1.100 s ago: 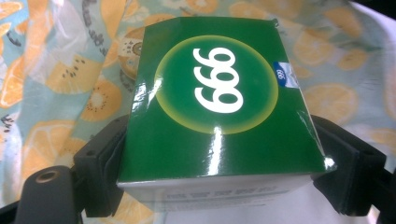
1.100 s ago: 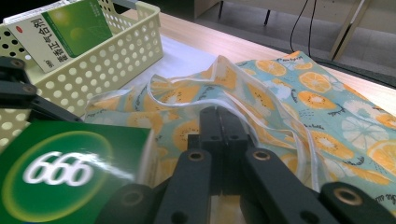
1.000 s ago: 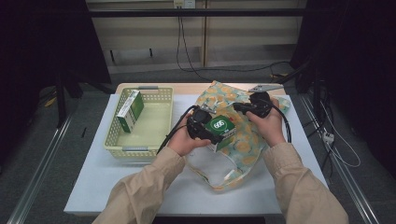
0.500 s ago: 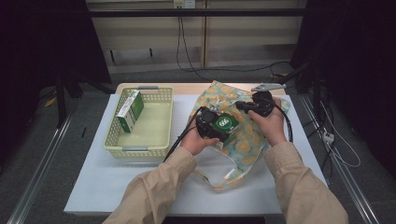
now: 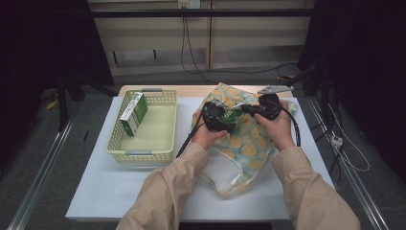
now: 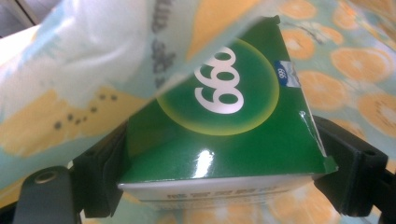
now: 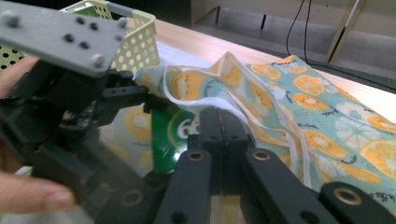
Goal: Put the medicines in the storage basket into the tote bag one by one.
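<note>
Setting: white table [image 5: 119, 191] under dim light, dark curtains to either side, cables along the far wall at the top of the frame.
Work in hand: I am sliding a green box [image 5: 231, 115] into the mouth of a citrus-print bag [image 5: 249, 143], centre of the high view.
Left gripper [image 5: 221, 114]: my fingers stand wide and clamp the green box across its sides; in the left gripper view the box's printed face points into the bag, with cloth draped over its upper left corner.
Right gripper [image 5: 245, 109]: fingers pressed together, pinching the bag's white-edged rim [image 7: 205, 105] to hold the mouth up.
Risk one: the box's leading corner could snag the loose fabric already lying over it, bunching the bag instead of entering.
Risk two: thin cloth may slip from my right pinch, and the opening would collapse onto the box.
Risk three: glossy card could twist in my wide left grip.
Elsewhere: a second green-and-white box [image 5: 133, 112] leans in the yellow basket [image 5: 143, 154], left of centre.
</note>
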### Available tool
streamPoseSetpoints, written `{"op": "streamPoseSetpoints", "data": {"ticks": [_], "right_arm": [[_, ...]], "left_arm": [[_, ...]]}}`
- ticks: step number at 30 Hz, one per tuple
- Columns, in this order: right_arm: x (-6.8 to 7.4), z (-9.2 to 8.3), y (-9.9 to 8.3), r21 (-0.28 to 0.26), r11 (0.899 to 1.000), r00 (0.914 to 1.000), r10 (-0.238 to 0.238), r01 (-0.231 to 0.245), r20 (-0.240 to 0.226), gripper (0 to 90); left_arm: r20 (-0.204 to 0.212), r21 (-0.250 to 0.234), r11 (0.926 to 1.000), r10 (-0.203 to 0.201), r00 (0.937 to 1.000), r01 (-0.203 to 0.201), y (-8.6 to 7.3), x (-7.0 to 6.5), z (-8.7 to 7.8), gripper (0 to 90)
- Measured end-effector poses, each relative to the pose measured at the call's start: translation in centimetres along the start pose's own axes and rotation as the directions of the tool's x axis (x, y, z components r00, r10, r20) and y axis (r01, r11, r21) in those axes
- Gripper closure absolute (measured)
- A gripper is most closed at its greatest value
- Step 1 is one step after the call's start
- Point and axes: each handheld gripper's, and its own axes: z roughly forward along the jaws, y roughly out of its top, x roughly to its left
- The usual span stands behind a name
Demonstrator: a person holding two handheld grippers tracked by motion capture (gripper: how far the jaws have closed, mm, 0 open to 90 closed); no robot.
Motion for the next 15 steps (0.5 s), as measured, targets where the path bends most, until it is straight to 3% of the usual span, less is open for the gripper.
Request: {"op": "streamPoseSetpoints", "data": {"ticks": [3,9,13,15], "right_arm": [[0.1,0.2,0.0,0.002,1.000,1.0000,0.001,-0.001,0.004,90.0],[-0.1,0.5,-0.2,0.002,1.000,1.0000,0.004,-0.004,0.003,90.0],[0.1,0.7,-0.1,0.002,1.000,1.0000,0.001,-0.001,0.000,90.0],[0.2,0.7,-0.1,0.004,1.000,1.0000,-0.004,0.004,-0.002,90.0]], "left_arm": [[0.004,-0.011,0.9997,-0.020,0.9998,0.020,-0.1,0.2,0.0,14.4],[0.042,0.014,0.9997,0.020,0.9989,-0.020,0.0,-0.3,-1.6,11.5],[0.038,0.015,0.9988,0.046,0.9982,-0.046,0.2,-0.5,-3.0,11.5],[0.040,0.009,0.9994,0.033,0.9986,-0.034,0.3,-0.5,-3.8,11.0]]}}
